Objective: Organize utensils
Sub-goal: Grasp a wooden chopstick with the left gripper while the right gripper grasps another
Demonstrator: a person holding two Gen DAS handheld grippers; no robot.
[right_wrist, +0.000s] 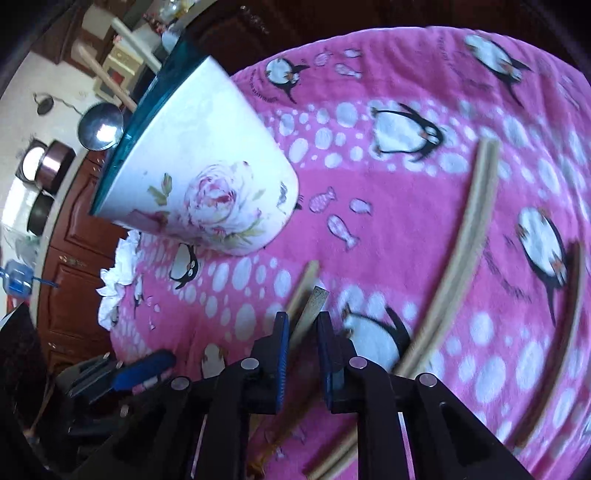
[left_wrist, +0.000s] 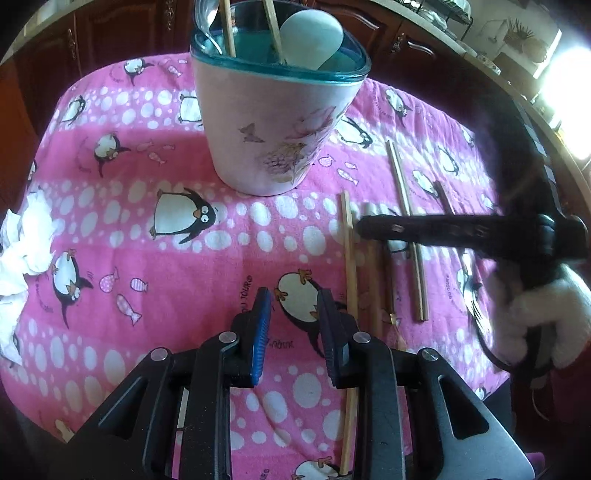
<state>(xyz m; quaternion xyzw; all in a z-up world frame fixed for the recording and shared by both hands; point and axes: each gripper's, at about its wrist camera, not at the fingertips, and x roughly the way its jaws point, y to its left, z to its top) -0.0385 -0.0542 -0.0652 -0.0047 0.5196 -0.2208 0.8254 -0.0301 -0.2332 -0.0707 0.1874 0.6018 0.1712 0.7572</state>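
A pink cloth [left_wrist: 122, 229] with penguins and white dots is spread over the table, and dark wooden cupboards [left_wrist: 110, 33] are seen behind it. A white holder [left_wrist: 273, 129] with painted flowers and a blue-green rim is stood upright near the far side, and sticks and spoons are stuck up out of it. To its right, several chopsticks [left_wrist: 349, 266] and one flat metal handle [right_wrist: 314, 306] are laid on the cloth, side by side, with their long sides running from near to far. A crumpled white tissue [left_wrist: 26, 251] is left at the left edge. The left gripper [left_wrist: 293, 299] is held over a penguin, its jaws spread with nothing between them. The right gripper [right_wrist: 303, 321] is pointed down at the cloth, and the flat metal handle is seen between its narrowly parted jaws; whether it is pinched cannot be told.
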